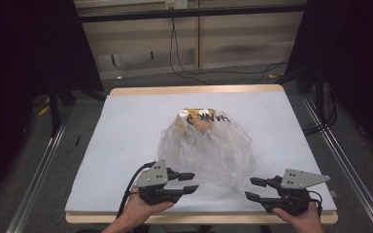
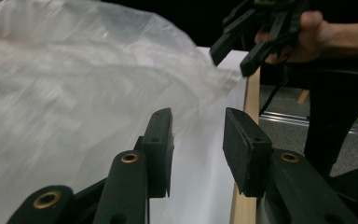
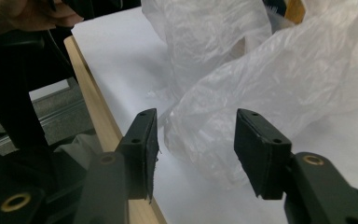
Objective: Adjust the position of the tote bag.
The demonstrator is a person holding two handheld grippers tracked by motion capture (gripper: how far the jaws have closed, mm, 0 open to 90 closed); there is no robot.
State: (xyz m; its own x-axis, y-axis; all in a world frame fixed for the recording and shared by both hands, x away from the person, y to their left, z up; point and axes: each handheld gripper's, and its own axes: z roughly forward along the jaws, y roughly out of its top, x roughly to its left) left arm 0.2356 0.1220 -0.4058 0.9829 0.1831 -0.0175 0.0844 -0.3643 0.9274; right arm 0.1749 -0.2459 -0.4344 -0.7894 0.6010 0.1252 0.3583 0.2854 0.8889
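Both claws sit released at the near edge of the table: the left gripper (image 1: 190, 182) points right toward the near left skirt of the bag, jaws parted with nothing between them, and the right gripper (image 1: 253, 188) points left toward the near right skirt, jaws likewise apart and empty. In the right gripper view, crumpled film lies just beyond the pads (image 3: 145, 140), not pinched.

A white sheet (image 1: 126, 141) covers the wooden table (image 1: 194, 90). On it, at the middle, lies the clear plastic bag (image 1: 206, 153), loose and rumpled, spreading toward the near side between the two grippers. At its far end, tan packages with black lettering (image 1: 209, 119) show through and above the film, a small white round cap (image 1: 183, 114) at their left.
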